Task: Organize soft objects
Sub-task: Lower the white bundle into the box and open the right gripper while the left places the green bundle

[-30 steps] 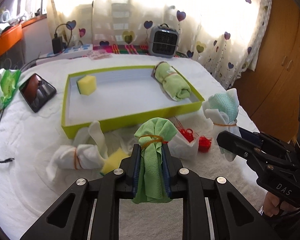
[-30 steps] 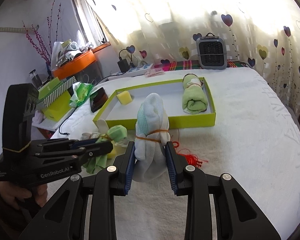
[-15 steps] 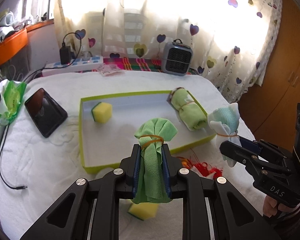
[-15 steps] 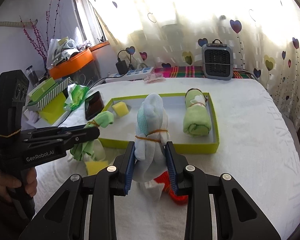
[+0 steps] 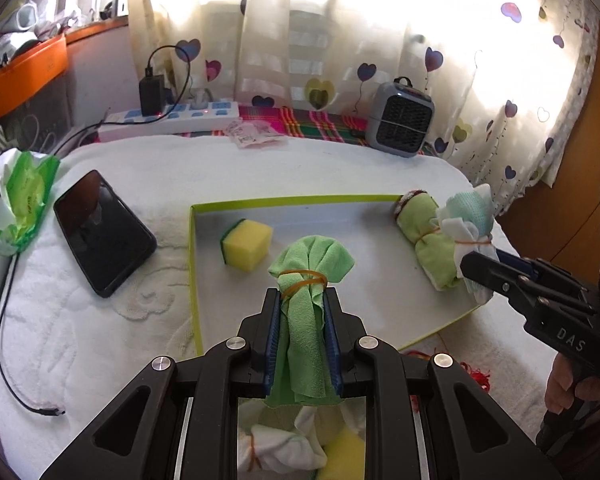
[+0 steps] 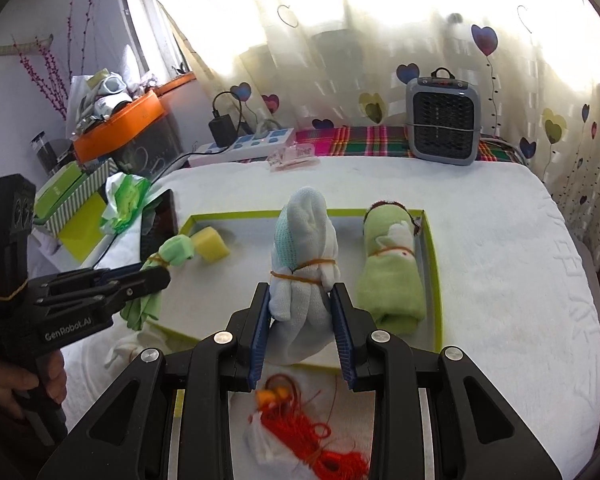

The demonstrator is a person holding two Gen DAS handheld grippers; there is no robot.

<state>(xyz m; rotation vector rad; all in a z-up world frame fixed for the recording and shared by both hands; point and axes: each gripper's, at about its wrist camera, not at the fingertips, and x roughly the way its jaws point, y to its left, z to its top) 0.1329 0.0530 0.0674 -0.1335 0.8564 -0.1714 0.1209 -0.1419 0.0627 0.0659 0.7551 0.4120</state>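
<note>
Left tool [image 5: 302,308]: clamped on a green cloth bundle [image 5: 306,280] tied with a rubber band, held above the near part of the green-rimmed tray [image 5: 194,280].

Right tool [image 6: 302,304]: clamped on a white and mint cloth bundle [image 6: 306,248], also banded, held over the tray's near edge.

Tray contents: yellow sponge [image 5: 247,249] at left; rolled green towel [image 6: 392,276] at right.

Outside the tray, near side: white tied cloth [image 5: 278,446], second yellow sponge [image 5: 346,458], red string bundle [image 6: 300,436].

Left of the tray: black phone [image 5: 102,236].
</note>
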